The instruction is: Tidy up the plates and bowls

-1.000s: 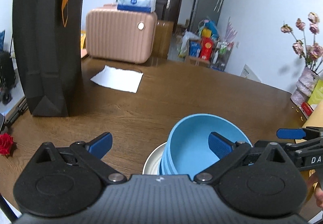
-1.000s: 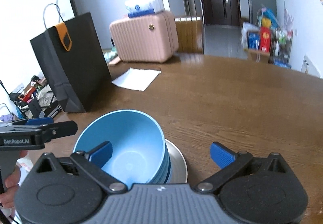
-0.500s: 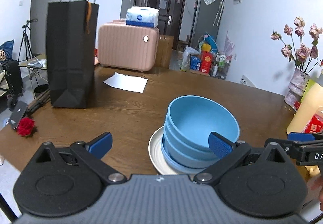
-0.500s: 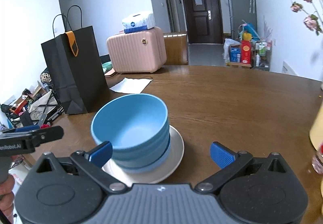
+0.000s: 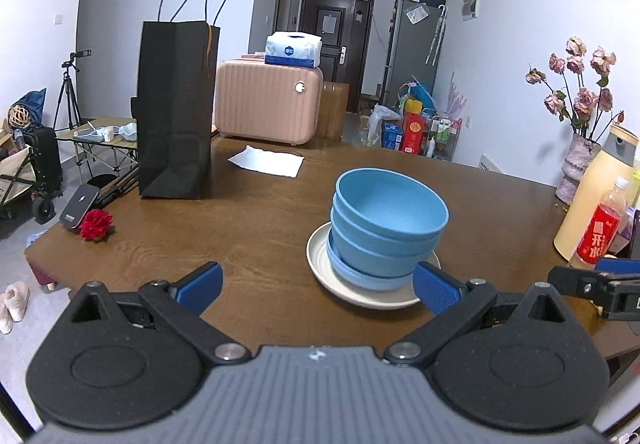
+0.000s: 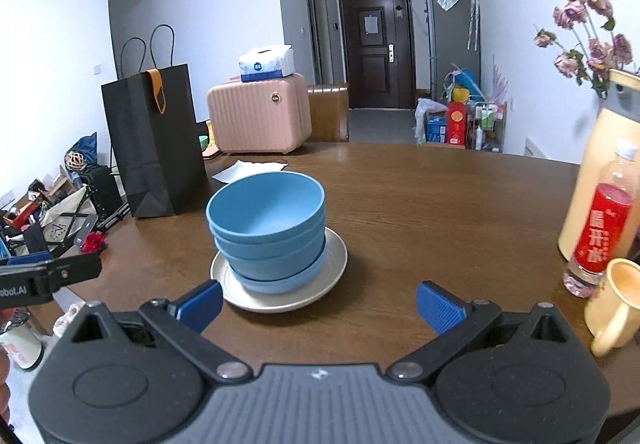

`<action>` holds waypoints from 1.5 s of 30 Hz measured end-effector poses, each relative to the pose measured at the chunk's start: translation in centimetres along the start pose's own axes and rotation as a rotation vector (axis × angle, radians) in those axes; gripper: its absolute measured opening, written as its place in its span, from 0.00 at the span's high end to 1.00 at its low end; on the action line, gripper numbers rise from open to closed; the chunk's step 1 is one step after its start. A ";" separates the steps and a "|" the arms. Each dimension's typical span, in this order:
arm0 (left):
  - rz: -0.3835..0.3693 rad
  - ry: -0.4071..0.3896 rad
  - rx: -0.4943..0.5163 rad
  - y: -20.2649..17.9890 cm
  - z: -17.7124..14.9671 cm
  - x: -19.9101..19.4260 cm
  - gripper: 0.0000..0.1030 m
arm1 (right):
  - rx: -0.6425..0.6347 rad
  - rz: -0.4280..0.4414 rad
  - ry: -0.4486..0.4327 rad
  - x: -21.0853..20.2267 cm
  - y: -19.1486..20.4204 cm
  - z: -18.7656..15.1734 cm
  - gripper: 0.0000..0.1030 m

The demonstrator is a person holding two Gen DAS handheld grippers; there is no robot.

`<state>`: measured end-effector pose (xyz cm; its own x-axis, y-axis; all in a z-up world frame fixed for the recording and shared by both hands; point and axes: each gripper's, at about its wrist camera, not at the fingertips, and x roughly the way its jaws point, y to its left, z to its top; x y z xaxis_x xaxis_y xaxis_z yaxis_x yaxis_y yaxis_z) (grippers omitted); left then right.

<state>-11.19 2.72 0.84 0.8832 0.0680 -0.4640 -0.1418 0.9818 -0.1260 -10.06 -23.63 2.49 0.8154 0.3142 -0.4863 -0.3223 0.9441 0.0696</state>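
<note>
A stack of blue bowls (image 5: 386,228) stands on a white plate (image 5: 320,264) on the brown table (image 5: 248,228); the stack (image 6: 268,228) and plate (image 6: 332,276) also show in the right wrist view. My left gripper (image 5: 316,284) is open and empty, back from the stack and to its left. My right gripper (image 6: 318,302) is open and empty, back from the stack and to its right. Each gripper's tip shows at the edge of the other's view.
A black paper bag (image 5: 176,112) stands at the left with white paper (image 5: 266,161) behind it and a red flower (image 5: 96,224) near the table edge. At the right stand a red-labelled bottle (image 6: 602,232), a yellow jug (image 6: 600,172), a yellow mug (image 6: 618,304) and a vase (image 5: 576,168).
Both grippers have drawn back and up from the bowl stack. The stack now sits farther off and whole in both views.
</note>
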 end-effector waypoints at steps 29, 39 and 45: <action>0.011 -0.052 0.019 0.7 -2.9 -5.7 0.00 | -0.021 -0.070 -0.065 -6.1 1.2 -2.4 0.00; 0.011 -0.052 0.020 0.5 -2.9 -5.7 0.00 | -0.021 -0.072 -0.065 -6.0 1.2 -2.4 0.00; 0.005 -0.053 0.018 0.6 -3.0 -5.7 0.00 | -0.024 -0.072 -0.066 -6.0 1.2 -2.4 0.00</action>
<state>-17.63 2.37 0.76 0.9051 0.0816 -0.4173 -0.1383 0.9845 -0.1075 -16.49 -24.62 3.37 0.8662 0.2524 -0.4312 -0.2727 0.9620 0.0154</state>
